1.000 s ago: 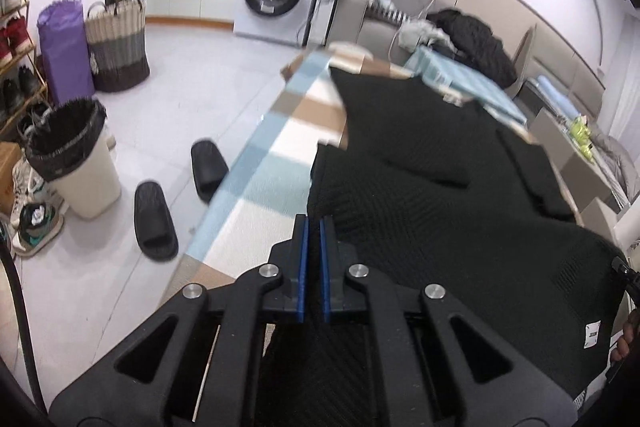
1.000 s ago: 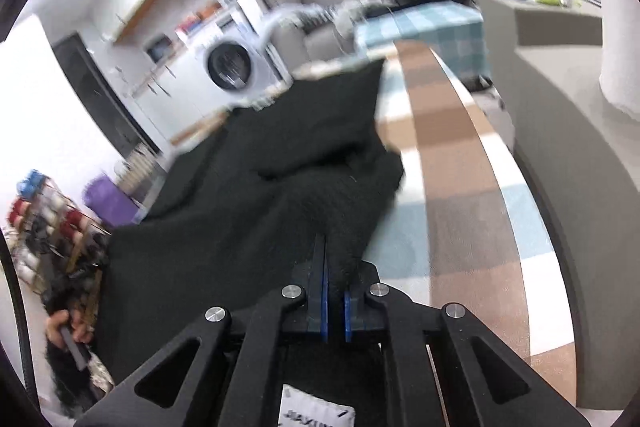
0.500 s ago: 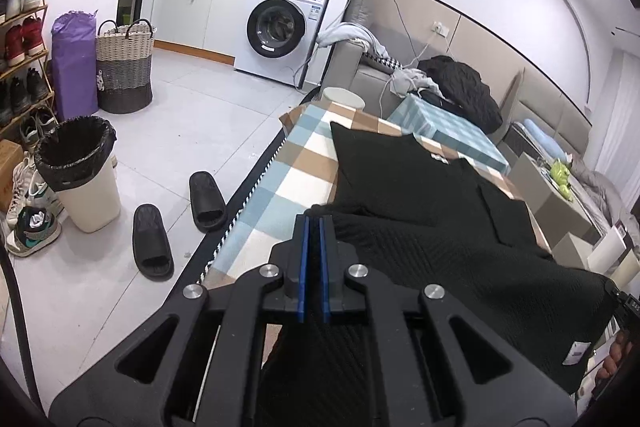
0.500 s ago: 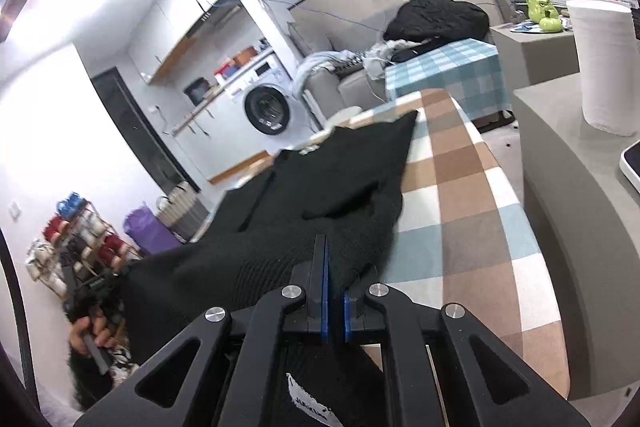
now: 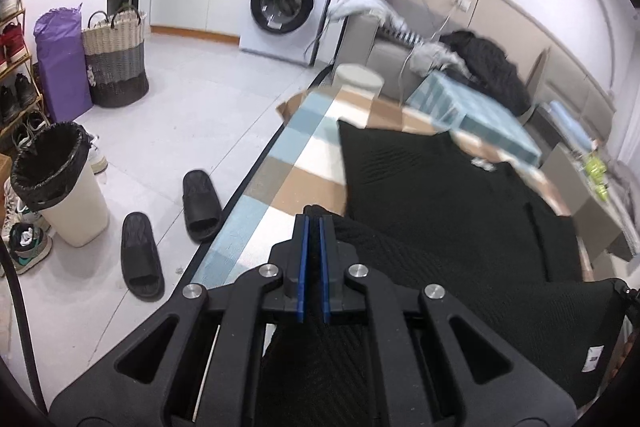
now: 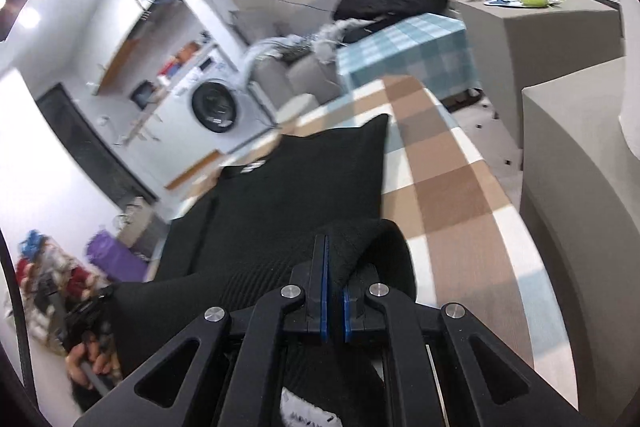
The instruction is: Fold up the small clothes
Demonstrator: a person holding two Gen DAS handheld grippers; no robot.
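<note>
A black knit garment (image 5: 440, 211) lies on a checked table (image 5: 288, 171), its far end flat and its near hem lifted. My left gripper (image 5: 313, 227) is shut on the near left corner of the garment. My right gripper (image 6: 334, 247) is shut on the near right corner of the garment (image 6: 288, 195). The cloth hangs stretched between the two grippers above the table's near end. A white label (image 5: 593, 369) shows on the lifted part.
Left of the table are two black slippers (image 5: 172, 223), a bin (image 5: 60, 183), a woven basket (image 5: 116, 59) and a washing machine (image 5: 284, 7). A grey counter (image 6: 580, 187) stands right of the table. A second checked table (image 6: 404, 51) with dark clothes is behind.
Both grippers have carried the near hem up and forward over the garment. The far collar end has stayed flat on the table.
</note>
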